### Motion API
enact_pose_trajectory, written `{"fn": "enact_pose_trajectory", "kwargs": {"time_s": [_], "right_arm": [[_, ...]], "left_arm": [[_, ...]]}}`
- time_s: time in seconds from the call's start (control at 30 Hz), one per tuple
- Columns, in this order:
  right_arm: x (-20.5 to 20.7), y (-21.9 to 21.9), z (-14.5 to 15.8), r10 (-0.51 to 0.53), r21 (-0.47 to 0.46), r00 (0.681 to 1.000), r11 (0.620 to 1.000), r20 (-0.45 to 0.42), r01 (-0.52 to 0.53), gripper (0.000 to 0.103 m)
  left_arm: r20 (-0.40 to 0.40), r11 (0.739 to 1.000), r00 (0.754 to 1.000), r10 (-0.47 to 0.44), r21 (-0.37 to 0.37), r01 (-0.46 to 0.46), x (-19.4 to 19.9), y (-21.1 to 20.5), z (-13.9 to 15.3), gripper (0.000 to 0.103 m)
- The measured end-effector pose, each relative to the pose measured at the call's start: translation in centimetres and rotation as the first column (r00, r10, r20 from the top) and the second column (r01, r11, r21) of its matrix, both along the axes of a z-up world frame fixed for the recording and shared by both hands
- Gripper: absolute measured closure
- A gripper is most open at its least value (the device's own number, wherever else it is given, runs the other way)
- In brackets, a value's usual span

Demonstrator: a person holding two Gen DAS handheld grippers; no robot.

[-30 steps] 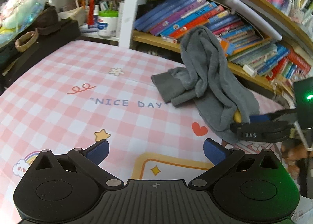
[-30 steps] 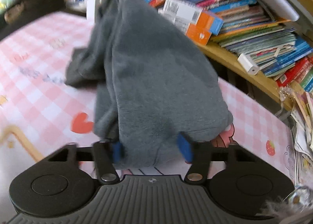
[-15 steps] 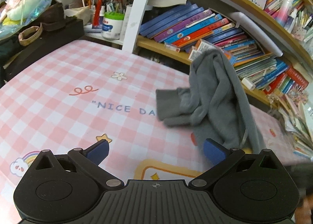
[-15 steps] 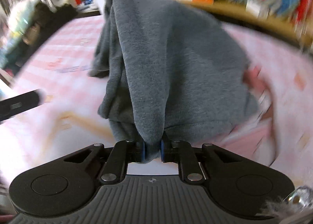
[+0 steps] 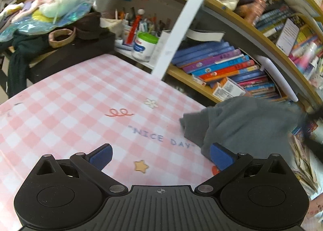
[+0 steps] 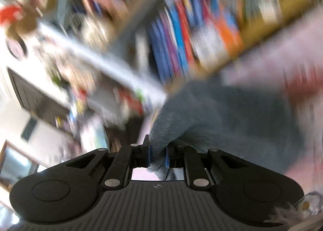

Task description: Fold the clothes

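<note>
A: Left wrist view first: what differs from a second ago?

B: The left tool (image 5: 160, 156) has its jaws spread wide with nothing between them, as before, but the shelves now fill more of the view and a pen cup (image 5: 145, 46) with a green lid sits closer to centre. The grey garment (image 5: 242, 128) no longer stands in a tall drape; it lies lower, ahead and to the right of this tool, its near edge just past the right blue pad (image 5: 221, 158).

A: And the right wrist view?

B: The right tool (image 6: 157, 157) was open around the cloth a second ago. Now its 2 pads are clamped on a bunched fold of that garment (image 6: 222, 114), which trails ahead and to the right of it. The picture is rolled over and badly smeared, where earlier it was level.

A: Any writing?

B: On the pink checked cloth covering the counter (image 5: 66, 98), "NICE DAY" in quotation marks, ahead of the left tool, with the garment touching the closing mark. Beside it are a red squiggle, a flower and a yellow star (image 5: 141, 166). The book (image 5: 214, 62) spines on the shelf are too small to read.
</note>
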State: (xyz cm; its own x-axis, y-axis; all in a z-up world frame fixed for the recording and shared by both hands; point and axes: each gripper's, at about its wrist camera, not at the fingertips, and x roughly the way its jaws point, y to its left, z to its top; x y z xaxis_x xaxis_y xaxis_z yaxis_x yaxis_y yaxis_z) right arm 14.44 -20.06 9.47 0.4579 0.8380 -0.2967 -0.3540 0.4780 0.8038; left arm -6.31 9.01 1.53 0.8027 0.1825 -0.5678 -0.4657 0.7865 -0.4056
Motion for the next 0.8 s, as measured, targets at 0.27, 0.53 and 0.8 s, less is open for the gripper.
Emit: {"fn": "enact_pose_trajectory", "kwargs": {"time_s": [0.27,0.53,0.8], "right_arm": [[-3.2,-4.7,8.4,-0.209,0.324,0.929,0.940,0.304,0.106,0.091],[-8.7,-1.8,-8.9,-0.040,-0.328,0.975,0.944,-0.221,-0.036,0.092],[-11.4,-0.2,-12.4,-0.034,-0.413,0.943,0.904,-0.331,-0.112,0.092]], "left_arm": [[0.030,0.999,0.999,-0.026,0.022,0.026,-0.8,1.1,0.2,0.000],[-0.002,0.999,1.000,-0.019,-0.043,0.019,-0.7,2.8,-0.8,0.000],[-0.057,0.990,0.991,-0.123,-0.070,0.119,0.1,2.5,-2.0,0.000]]}}
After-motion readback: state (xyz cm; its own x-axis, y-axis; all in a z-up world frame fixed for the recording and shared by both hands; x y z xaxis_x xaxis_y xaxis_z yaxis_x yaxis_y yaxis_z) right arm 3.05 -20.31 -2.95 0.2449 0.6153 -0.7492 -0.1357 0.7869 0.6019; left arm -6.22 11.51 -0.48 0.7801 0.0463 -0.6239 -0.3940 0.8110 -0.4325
